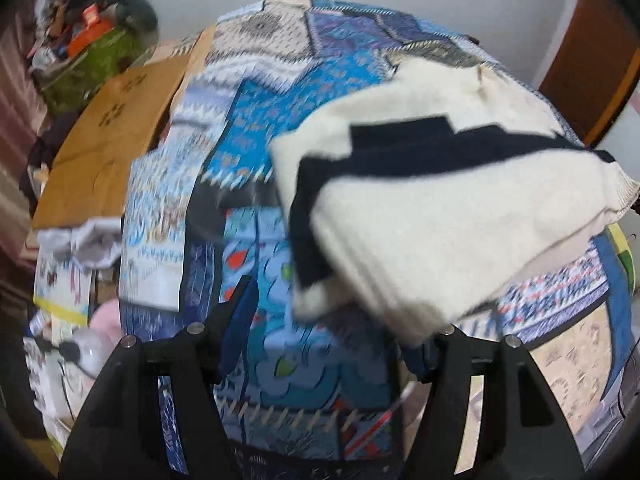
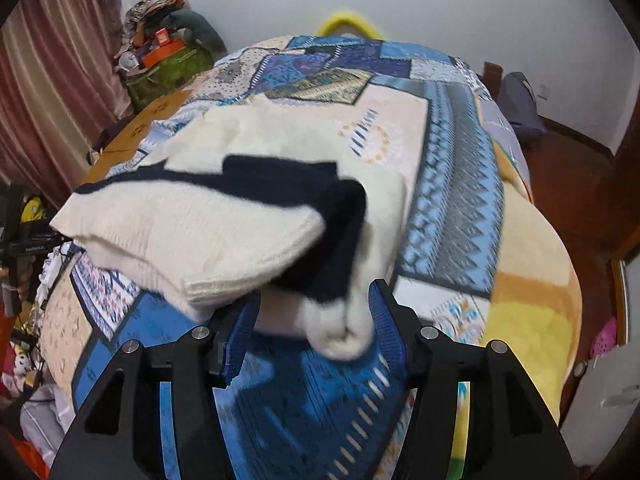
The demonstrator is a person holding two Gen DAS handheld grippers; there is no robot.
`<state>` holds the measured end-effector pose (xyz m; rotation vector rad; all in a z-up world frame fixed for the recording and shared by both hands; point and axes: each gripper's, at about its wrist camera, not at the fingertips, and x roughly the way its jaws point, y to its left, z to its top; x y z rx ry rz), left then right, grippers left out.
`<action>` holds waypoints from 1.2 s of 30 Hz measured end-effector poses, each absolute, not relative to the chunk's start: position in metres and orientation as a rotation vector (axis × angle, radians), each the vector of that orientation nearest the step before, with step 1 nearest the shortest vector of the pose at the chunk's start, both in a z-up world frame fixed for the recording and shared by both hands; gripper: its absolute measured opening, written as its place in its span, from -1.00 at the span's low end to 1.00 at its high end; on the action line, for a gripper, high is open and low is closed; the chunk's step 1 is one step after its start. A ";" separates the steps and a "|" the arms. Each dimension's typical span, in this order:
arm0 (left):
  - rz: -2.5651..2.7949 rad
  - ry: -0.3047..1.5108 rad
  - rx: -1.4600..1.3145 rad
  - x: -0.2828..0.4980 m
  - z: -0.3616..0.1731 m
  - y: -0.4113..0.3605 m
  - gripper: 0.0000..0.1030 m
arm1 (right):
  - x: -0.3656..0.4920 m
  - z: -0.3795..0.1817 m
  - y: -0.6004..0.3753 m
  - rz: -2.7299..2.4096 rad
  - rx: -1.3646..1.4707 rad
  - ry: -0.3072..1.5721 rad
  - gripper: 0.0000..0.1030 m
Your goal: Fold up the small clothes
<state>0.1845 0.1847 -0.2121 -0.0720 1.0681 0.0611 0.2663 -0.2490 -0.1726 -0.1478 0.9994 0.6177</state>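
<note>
A cream knit garment (image 1: 420,220) with a black stripe lies folded on a blue patchwork blanket (image 1: 280,120) that covers a bed. My left gripper (image 1: 336,312) stands open at the garment's near edge. Its left finger (image 1: 240,308) is bare, and the garment's corner lies over its right finger. In the right wrist view the same garment (image 2: 200,220) lies on the blanket (image 2: 452,184). My right gripper (image 2: 316,300) is open, with the garment's rolled corner (image 2: 344,336) loose between its blue pads (image 2: 384,316).
A cardboard box (image 1: 112,136) lies beside the bed on the left, with a heap of things on a green bag (image 2: 160,60) behind it. A yellow hoop (image 2: 348,22) shows past the bed's far end. Curtains (image 2: 52,80) hang left; wooden floor (image 2: 572,184) lies right.
</note>
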 end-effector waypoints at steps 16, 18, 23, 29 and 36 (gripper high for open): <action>0.161 1.132 -0.394 0.288 -0.239 0.243 0.40 | 0.339 -0.189 -0.224 0.572 -0.084 0.987 0.08; 0.163 1.132 -0.385 0.289 -0.241 0.242 0.40 | 0.341 -0.192 -0.226 0.560 -0.067 0.982 0.08; 0.111 1.119 -0.293 0.292 -0.234 0.225 0.40 | 0.347 -0.194 -0.234 0.540 -0.024 0.988 0.08; 0.063 1.128 -0.267 0.307 -0.236 0.212 0.19 | 0.351 -0.195 -0.231 0.567 -0.024 0.995 0.00; 0.044 1.136 -0.330 0.320 -0.240 0.212 -0.84 | 0.363 -0.198 -0.226 0.572 -0.003 1.008 -0.54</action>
